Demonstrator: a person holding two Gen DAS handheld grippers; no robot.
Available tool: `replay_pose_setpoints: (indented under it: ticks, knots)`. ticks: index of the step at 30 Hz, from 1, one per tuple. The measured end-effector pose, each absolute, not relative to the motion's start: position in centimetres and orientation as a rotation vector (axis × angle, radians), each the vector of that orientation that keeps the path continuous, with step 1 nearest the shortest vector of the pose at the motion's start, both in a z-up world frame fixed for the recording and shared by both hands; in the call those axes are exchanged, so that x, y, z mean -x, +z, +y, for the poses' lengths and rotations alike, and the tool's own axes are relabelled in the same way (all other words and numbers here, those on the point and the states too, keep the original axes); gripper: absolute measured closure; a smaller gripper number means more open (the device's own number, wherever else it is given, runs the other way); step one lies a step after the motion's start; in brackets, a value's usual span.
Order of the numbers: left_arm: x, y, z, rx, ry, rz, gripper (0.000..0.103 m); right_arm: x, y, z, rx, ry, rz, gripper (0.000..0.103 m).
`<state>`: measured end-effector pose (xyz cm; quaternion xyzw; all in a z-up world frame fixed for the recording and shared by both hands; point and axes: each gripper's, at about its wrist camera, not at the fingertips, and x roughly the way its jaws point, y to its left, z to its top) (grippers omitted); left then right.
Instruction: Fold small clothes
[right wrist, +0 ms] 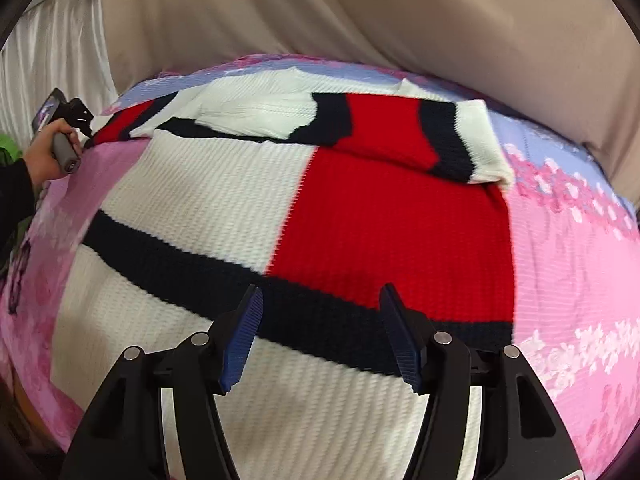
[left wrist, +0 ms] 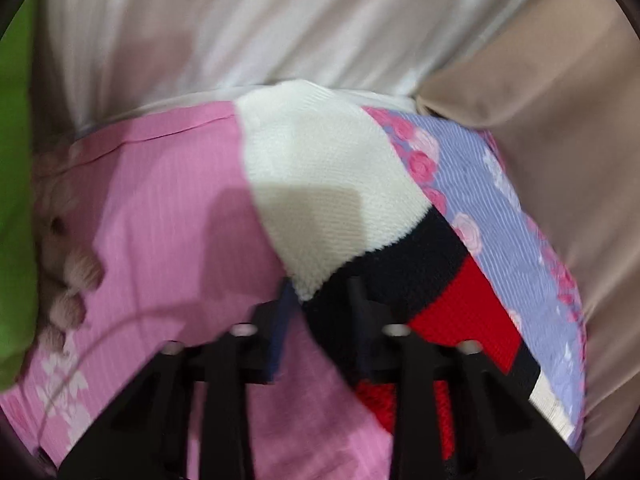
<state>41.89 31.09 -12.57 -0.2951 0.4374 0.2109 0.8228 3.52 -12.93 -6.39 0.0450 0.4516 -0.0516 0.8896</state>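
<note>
A knitted sweater (right wrist: 320, 220) in white, red and navy blocks lies flat on a pink and lilac flowered bedsheet (right wrist: 580, 280). Its right sleeve (right wrist: 400, 128) is folded across the upper part. The other sleeve (left wrist: 320, 184) stretches out to my left gripper (left wrist: 320, 296), whose jaws are shut on its navy and white end. In the right wrist view a hand (right wrist: 44, 160) holds that left gripper (right wrist: 86, 136) at the sweater's far left corner. My right gripper (right wrist: 320, 300) hovers open over the navy stripe of the sweater's body, with nothing pinched.
A beige curtain (right wrist: 360, 12) hangs behind the bed, and a white curtain (left wrist: 240, 20) hangs to its left. Something green (left wrist: 16, 160) fills the left edge, with blurred pinkish lumps (left wrist: 68, 280) beside it. The sheet (left wrist: 160, 200) drops away at the far edge.
</note>
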Motion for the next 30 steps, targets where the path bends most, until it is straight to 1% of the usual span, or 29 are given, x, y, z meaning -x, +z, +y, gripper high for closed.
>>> replay_pose_setpoints:
  ticks: [2,5,7,9,11,12,14,17,18,20,22,23,25,27,30]
  knots:
    - [-42.3,-11.5,30.4,0.586,0.431,0.929,0.097,-3.9,-6.2,-12.8,-0.151,-0.101,0.943,0.044]
    - [-41.6,-7.4,27.0,0.509,0.356,0.852,0.098,-4.3,-5.6,-13.1,-0.208,-0.104,0.935,0.044]
    - [-40.5,-3.4,22.7,0.451,0.255,0.794,0.098,-4.4,-5.2,-13.7,-0.242,-0.107,0.926,0.044]
    - [-38.6,0.5,16.8,0.388,0.119,0.735,0.098,-4.4,-4.9,-14.6,-0.274,-0.116,0.918,0.044]
    - [-36.5,2.9,10.5,0.321,-0.011,0.7,0.098,-4.4,-4.6,-15.9,-0.302,-0.136,0.906,0.044]
    - [-34.6,3.6,6.0,0.273,-0.1,0.696,0.098,-4.3,-4.4,-16.6,-0.314,-0.144,0.898,0.044]
    - [-32.0,2.7,-0.6,0.204,-0.23,0.736,0.097,-4.0,-4.1,-18.3,-0.333,-0.173,0.884,0.043]
    - [-28.5,-1.5,-7.5,0.129,-0.352,0.85,0.089,-3.6,-4.1,-21.1,-0.352,-0.214,0.875,0.04]
    - [-27.4,-3.8,-9.2,0.123,-0.371,0.913,0.083,-3.5,-4.3,-22.0,-0.351,-0.227,0.878,0.04]
    - [-25.4,-7.0,-9.9,0.156,-0.383,0.997,0.082,-3.6,-4.3,-23.4,-0.341,-0.236,0.878,0.04]
    - [-24.4,-8.5,-8.1,0.222,-0.359,1.029,0.079,-4.1,-4.2,-24.5,-0.329,-0.226,0.87,0.039]
    - [-24.2,-8.8,-6.8,0.256,-0.333,1.037,0.077,-4.7,-4.2,-24.9,-0.334,-0.213,0.864,0.038]
    - [-24.4,-9.2,-4.0,0.313,-0.264,1.029,0.07,-6.2,-4.2,-25.4,-0.355,-0.172,0.859,0.037]
    - [-25.0,-9.2,-0.6,0.361,-0.187,1.024,0.069,-8.5,-4.1,-25.0,-0.343,-0.138,0.848,0.037]
    - [-25.7,-9.2,4.1,0.385,-0.092,1.024,0.069,-12.7,-3.6,-21.8,-0.21,-0.057,0.829,0.037]
